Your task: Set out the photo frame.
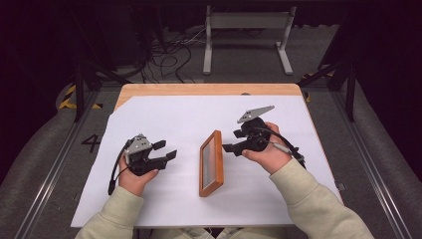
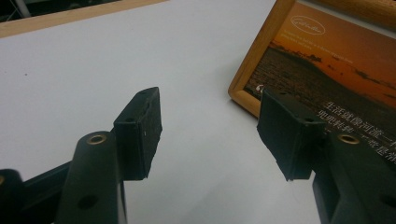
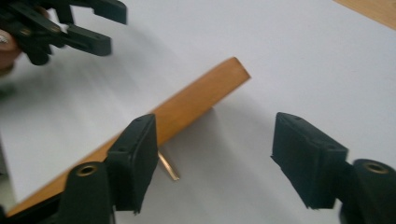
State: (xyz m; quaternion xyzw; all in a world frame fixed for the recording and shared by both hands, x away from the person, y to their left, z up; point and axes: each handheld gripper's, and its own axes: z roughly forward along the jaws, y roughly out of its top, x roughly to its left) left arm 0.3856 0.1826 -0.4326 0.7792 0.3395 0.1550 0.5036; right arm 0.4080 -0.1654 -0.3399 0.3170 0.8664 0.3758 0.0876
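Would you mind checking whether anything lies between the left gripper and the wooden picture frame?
Nothing visible does. The left gripper, jaws open, points toward the picture frame, and between them is bare white sheet. In the left gripper view the frame's corner sits just beyond one jaw.

Both grippers, left (image 1: 166, 150) and right (image 1: 228, 148), hold jaws apart.
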